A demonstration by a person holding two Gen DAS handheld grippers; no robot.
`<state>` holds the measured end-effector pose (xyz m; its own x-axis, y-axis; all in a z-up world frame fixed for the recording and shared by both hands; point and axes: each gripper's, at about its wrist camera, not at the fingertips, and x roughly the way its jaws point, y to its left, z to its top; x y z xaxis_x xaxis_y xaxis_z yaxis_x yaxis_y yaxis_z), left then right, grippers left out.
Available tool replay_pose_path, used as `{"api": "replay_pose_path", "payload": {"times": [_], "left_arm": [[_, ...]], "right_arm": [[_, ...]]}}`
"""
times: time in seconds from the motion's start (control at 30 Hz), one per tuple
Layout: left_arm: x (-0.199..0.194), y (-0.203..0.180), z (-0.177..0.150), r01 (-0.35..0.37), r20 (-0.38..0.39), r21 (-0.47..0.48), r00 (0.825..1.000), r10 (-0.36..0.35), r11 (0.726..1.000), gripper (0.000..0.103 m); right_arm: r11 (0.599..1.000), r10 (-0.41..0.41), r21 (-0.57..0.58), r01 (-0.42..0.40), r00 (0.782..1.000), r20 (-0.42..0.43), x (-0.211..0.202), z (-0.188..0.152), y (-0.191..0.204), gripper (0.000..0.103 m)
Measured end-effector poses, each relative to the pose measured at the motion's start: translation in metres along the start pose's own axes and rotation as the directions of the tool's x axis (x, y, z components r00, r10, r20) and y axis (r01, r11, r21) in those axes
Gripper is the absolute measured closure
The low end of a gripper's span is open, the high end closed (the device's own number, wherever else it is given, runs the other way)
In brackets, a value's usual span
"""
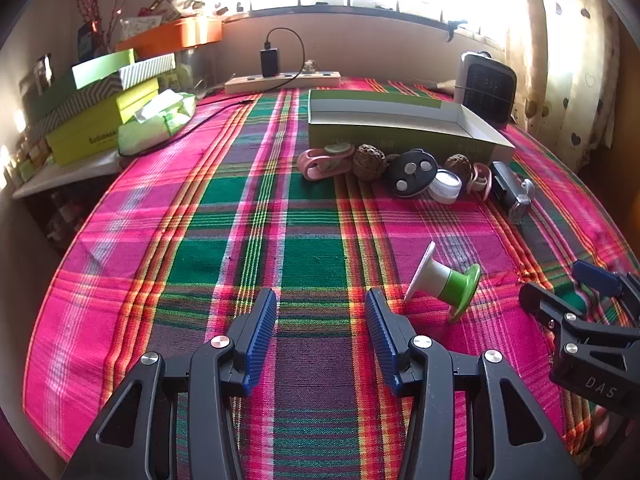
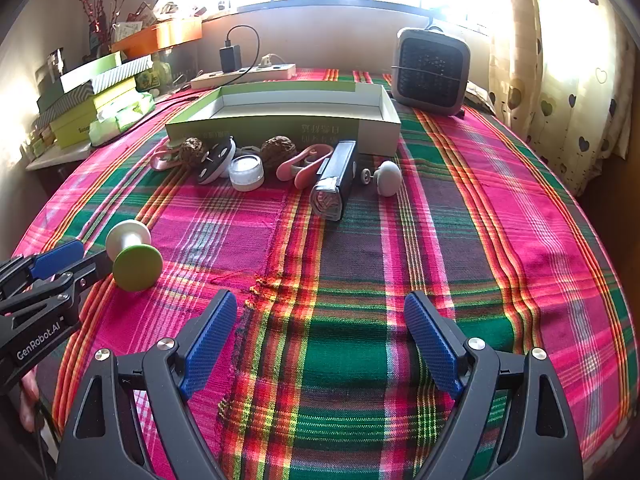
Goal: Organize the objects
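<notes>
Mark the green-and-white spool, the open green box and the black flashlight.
green-and-white spool (image 1: 444, 280): left wrist view, its middle barrel.
open green box (image 2: 280, 126): right wrist view, front wall.
black flashlight (image 2: 335, 178): right wrist view, its body.

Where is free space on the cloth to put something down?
Free: the cloth between the grippers and the row of small items, right of the spool. Also inside the box. Crowded: the strip before the box front.

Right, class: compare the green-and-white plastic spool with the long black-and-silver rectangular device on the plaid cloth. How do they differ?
The green-and-white plastic spool is round with flared ends; the black-and-silver rectangular device is long and boxy. The spool lies alone near the left gripper; the device sits in the row of small items by the open green cardboard box. Both lie on their sides on the cloth, outside the box.
</notes>
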<state>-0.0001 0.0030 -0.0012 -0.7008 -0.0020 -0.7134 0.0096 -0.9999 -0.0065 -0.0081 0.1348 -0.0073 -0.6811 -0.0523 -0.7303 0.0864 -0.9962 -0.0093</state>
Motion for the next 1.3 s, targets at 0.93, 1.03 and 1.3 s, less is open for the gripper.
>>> {"api": "replay_pose_path", "payload": {"times": [0.93, 1.03, 1.3], "left_arm": [[-0.0002, 0.0018, 0.0011, -0.002, -0.005, 0.005, 1.000, 0.002, 1.000, 0.058], [-0.0003, 0.0017, 0.0010, -0.002, -0.006, 0.006, 1.000, 0.002, 1.000, 0.058], [-0.0010, 0.0024, -0.0003, -0.002, -0.004, 0.013, 1.000, 0.002, 1.000, 0.058]], "right_arm": [[1.000, 0.000, 0.001, 0.000, 1.000, 0.004, -0.0001, -0.0015, 0.0002, 0.017], [1.000, 0.000, 0.001, 0.000, 1.000, 0.004, 0.0000, -0.0018, 0.0005, 0.017], [1.000, 0.000, 0.001, 0.000, 1.000, 0.004, 0.0001, -0.0022, 0.0010, 0.017]]}}
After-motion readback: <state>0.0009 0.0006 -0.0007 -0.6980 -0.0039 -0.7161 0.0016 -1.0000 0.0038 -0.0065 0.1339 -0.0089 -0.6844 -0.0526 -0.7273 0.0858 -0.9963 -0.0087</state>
